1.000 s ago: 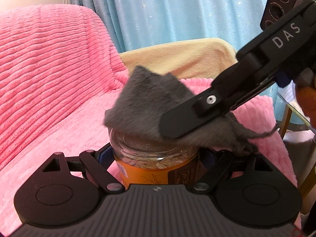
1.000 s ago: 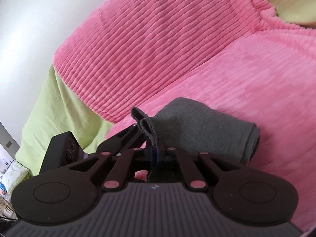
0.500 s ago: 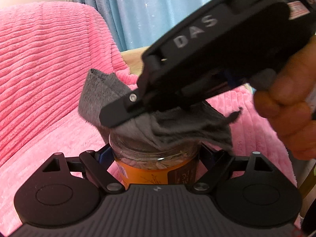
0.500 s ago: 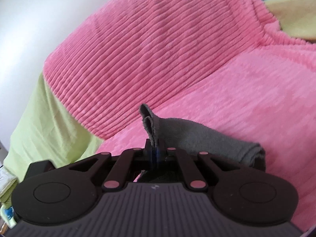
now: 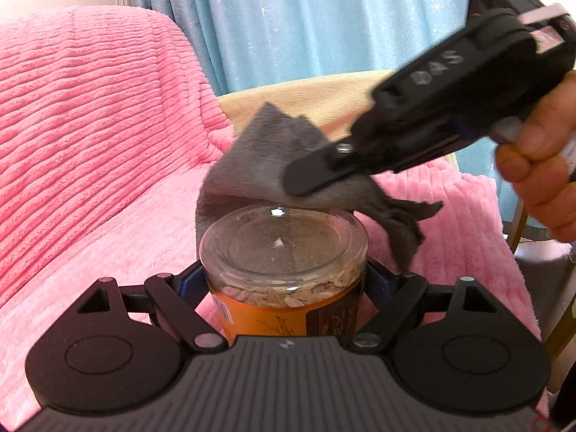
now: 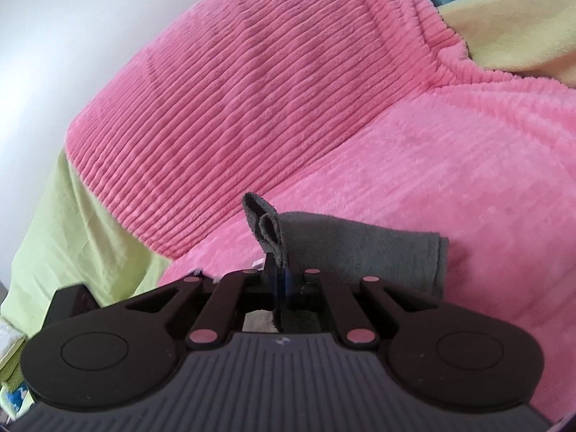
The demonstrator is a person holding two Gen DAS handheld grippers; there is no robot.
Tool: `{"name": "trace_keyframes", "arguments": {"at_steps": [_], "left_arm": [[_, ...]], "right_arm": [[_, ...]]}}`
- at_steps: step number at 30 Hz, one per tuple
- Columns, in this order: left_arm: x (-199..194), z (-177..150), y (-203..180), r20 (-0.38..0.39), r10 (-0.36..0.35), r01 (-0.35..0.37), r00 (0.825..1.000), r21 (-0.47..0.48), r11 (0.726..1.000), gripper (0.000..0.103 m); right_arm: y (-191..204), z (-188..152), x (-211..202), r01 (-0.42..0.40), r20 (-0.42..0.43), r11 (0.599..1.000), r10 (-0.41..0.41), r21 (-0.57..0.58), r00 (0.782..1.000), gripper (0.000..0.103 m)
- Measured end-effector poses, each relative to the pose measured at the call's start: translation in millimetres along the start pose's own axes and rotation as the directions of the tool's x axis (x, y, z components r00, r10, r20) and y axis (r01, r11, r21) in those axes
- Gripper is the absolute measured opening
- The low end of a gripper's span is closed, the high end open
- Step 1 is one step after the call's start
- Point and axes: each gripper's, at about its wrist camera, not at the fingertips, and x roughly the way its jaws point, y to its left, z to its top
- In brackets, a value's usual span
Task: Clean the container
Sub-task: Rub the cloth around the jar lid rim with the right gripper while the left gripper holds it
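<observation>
A clear jar (image 5: 284, 273) with an orange label and a transparent lid stands upright, clamped between the fingers of my left gripper (image 5: 286, 280). A grey cloth (image 5: 262, 165) hangs just behind and above the lid, touching its far rim. My right gripper (image 5: 306, 180) is shut on that cloth, and a hand (image 5: 540, 165) holds its handle at the right. In the right wrist view the grey cloth (image 6: 352, 248) sticks up between the shut jaws of my right gripper (image 6: 279, 273) and drapes to the right.
A pink ribbed blanket (image 5: 90, 126) covers the sofa back and seat behind the jar. A cream cushion (image 5: 324, 90) and a blue curtain (image 5: 306, 18) stand beyond. A light green cover (image 6: 72, 234) lies at the sofa's left in the right wrist view.
The cloth has slid off the lid toward the far side, so the lid top now shows. The right gripper has drawn back to the right and lifted a little. The jar has stayed put.
</observation>
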Motion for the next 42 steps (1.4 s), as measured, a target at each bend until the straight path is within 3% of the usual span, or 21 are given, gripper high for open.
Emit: {"name": "trace_keyframes", "arguments": {"at_steps": [8,15,19,26,30,35,42], "left_arm": [[3.0,6.2,8.1,0.000,-0.004,0.004,1.000,-0.005,1.000,0.085],[19.8,21.3,-23.1,-0.012,0.042,-0.042,0.999,-0.029,0.999,0.085],[12.5,9.9,8.3,-0.011,-0.004,0.004,1.000,-0.009,1.000,0.085],[14.2,10.6,3.9,-0.009,-0.003,0.003,1.000,0.004,1.000,0.085],[15.2,11.0,1.4,-0.009,-0.003,0.003,1.000,0.012,1.000,0.085],[17.6,12.4,-2.5,-0.008,-0.005,0.005,1.000,0.013,1.000,0.085],[21.5,15.5,-10.9,-0.008,-0.006,0.006,1.000,0.013,1.000,0.085]], "right_arm": [[7.3,-10.9,-2.1,-0.103,-0.069,0.995,0.103,0.012,0.992,0.002],[21.8,-16.3,15.5,-0.149,-0.086,0.989,0.149,0.008,0.985,0.002],[24.9,-13.5,29.9,-0.154,-0.076,0.988,0.156,0.032,0.985,0.002],[43.0,-7.8,54.0,-0.099,-0.063,0.994,0.096,-0.047,0.993,0.001],[35.6,-3.3,53.8,-0.072,-0.016,0.997,0.071,-0.036,0.997,0.001],[18.9,3.6,41.8,-0.002,0.057,1.000,0.002,-0.004,0.998,0.001],[4.2,6.4,24.7,0.027,0.067,1.000,-0.028,0.006,0.997,0.001]]}}
